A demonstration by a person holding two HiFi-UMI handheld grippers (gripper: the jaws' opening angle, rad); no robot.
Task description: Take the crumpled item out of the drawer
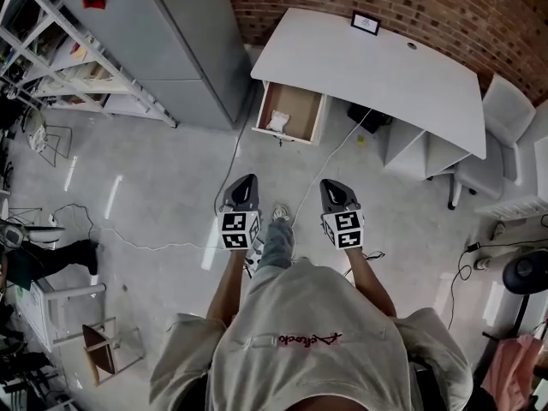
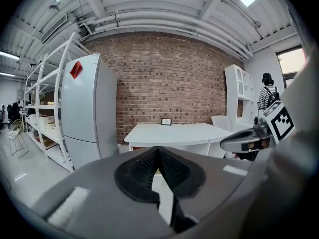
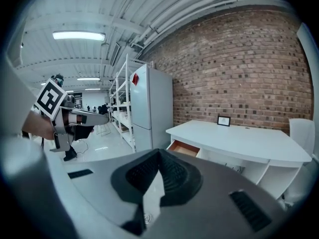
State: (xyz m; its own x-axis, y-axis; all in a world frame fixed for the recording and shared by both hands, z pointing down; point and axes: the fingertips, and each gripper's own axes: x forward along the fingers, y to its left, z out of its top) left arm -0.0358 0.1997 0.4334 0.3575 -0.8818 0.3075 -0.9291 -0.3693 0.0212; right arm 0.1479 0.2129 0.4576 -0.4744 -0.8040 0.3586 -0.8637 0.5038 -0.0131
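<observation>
Under the left end of the white desk (image 1: 377, 67), the wooden drawer (image 1: 293, 110) stands pulled out. A crumpled white item (image 1: 277, 122) lies in its front left part. I hold both grippers side by side over the floor, well short of the drawer. My left gripper (image 1: 245, 181) (image 2: 158, 151) is shut with nothing in it. So is my right gripper (image 1: 331, 186) (image 3: 159, 152). The right gripper view shows the open drawer (image 3: 184, 148) ahead, but the item is hidden there. In the left gripper view the desk (image 2: 174, 132) shows and the drawer does not.
A tall grey cabinet (image 1: 163, 41) stands left of the drawer, with white shelving (image 1: 77, 58) beyond it. Cables (image 1: 229, 157) trail over the floor between me and the desk. A small picture frame (image 1: 366, 22) sits on the desk. A white chair (image 1: 505, 114) is at the right.
</observation>
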